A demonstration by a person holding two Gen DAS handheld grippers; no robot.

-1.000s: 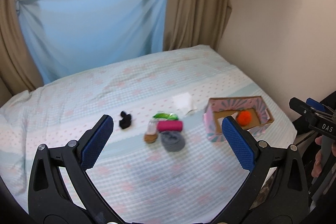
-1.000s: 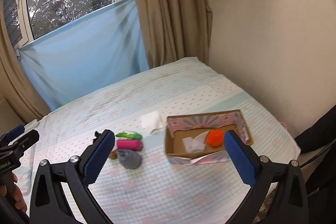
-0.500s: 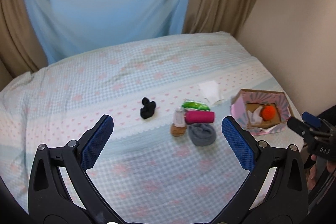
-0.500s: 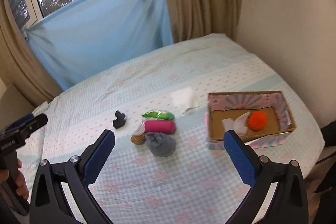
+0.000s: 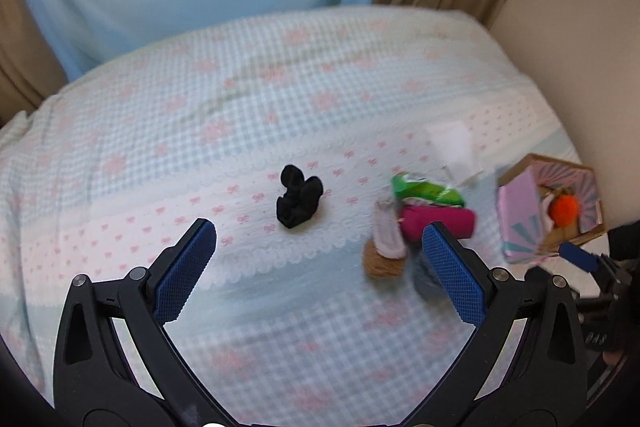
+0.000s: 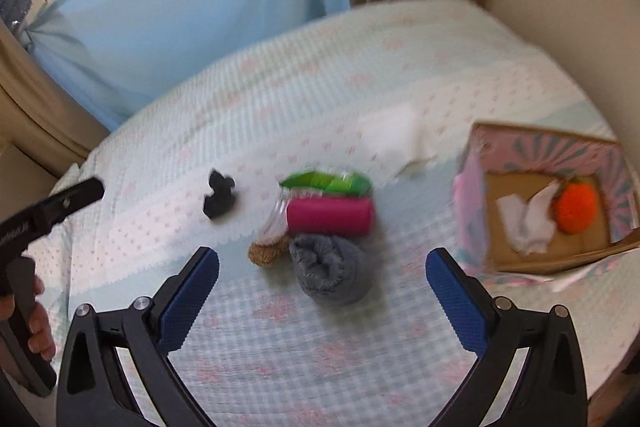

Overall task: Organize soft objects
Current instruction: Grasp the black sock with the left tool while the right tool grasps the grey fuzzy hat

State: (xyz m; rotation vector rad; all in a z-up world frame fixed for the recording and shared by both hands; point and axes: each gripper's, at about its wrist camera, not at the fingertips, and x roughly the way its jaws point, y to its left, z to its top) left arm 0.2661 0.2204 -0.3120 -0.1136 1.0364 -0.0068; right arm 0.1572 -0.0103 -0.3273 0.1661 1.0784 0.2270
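Left gripper [image 5: 319, 239]: jaws spread wide, holding nothing, hovering above the bed [image 5: 248, 99] with the black soft piece [image 5: 298, 202] lying between and beyond its fingers, toward 12 o'clock.
Right gripper [image 6: 322, 269]: jaws spread wide, empty, with the grey rolled cloth [image 6: 331, 271] just ahead in the gap between the fingers.
Cluster: the pink roll [image 6: 330, 217] touches the grey rolled cloth at its 12 o'clock; the green packet [image 6: 326, 182] lies just behind the pink roll; a pale item on a tan woven piece [image 6: 267, 251] sits at the grey cloth's 9 o'clock, touching or nearly so.
Box [image 6: 472, 195]: open-topped, at 3 o'clock of the cluster, already holding an orange pom-pom [image 6: 576, 209] and a white scrap [image 6: 524, 219].
White cloth [image 6: 394, 137]: flat on the bed, at 1 o'clock of the cluster, apart from it.
Risk, crowding: the cluster is tight, so a closing grasp on the grey cloth may likely drag or pinch the pink roll or the tan piece along with it.
Risk, unrolling: a shallow pinch on a rolled cloth may let it uncoil during the lift.
Risk, box: its near wall looks light; a low carry could knock it askew.
Risk, blur: both views are smeared, so exact contacts are uncertain.
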